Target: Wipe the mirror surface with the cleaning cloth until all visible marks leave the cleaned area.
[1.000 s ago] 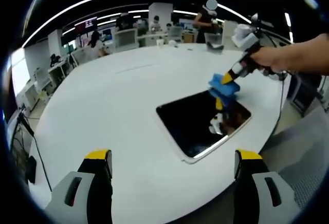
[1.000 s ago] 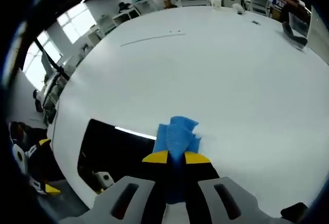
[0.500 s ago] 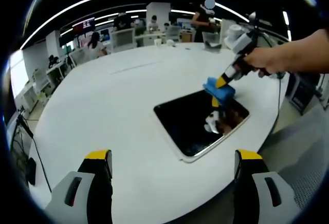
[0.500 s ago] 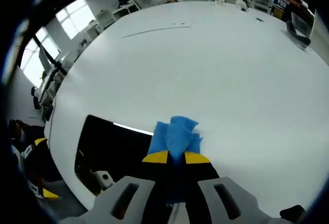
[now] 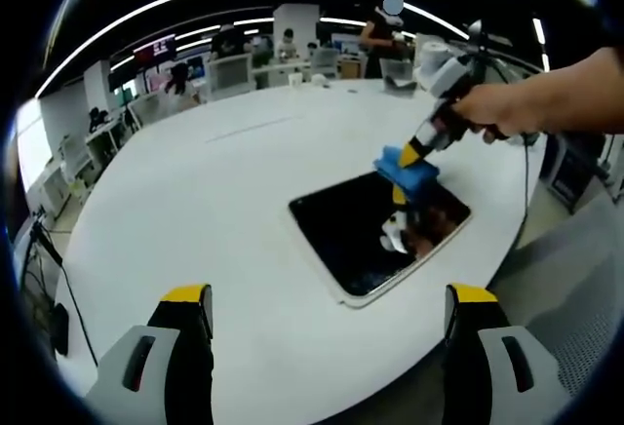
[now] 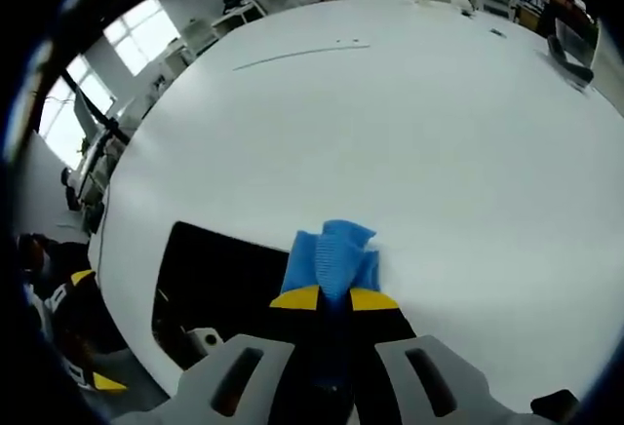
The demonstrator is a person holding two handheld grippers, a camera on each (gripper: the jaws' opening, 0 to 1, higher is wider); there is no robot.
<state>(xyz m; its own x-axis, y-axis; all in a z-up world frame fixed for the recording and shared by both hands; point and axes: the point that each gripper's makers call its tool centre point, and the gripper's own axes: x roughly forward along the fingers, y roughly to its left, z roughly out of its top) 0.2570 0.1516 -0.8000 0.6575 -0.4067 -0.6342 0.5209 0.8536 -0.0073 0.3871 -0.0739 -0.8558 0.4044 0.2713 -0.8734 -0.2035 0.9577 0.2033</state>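
**Blue cloth pressed at the mirror's far edge**

The mirror lies flat on the white table, a dark rectangle with rounded corners and a pale rim. In my left gripper view it sits ahead of my jaws and a little to the right of them, near the table's edge on that side. Its glass reflects dark shapes and a small white form; I cannot tell from here whether any marks are on it.

The cleaning cloth is blue and bunched, and my right gripper has its yellow-tipped jaws closed tight on it, the cloth's folds sticking out just past the tips. In my right gripper view the cloth sits at the mirror's edge, half over the dark glass to the left of my jaws and half over the white table to the right. From my left gripper view, the cloth touches the mirror at its far rim, with my right gripper slanting down onto it and my hand wrapped around its body.

My left gripper hangs well back from the mirror, over the near part of the table. Its two jaws stand wide apart with nothing between them.

Beyond the table, desks, monitors and a few people fill an open office under long ceiling lights.
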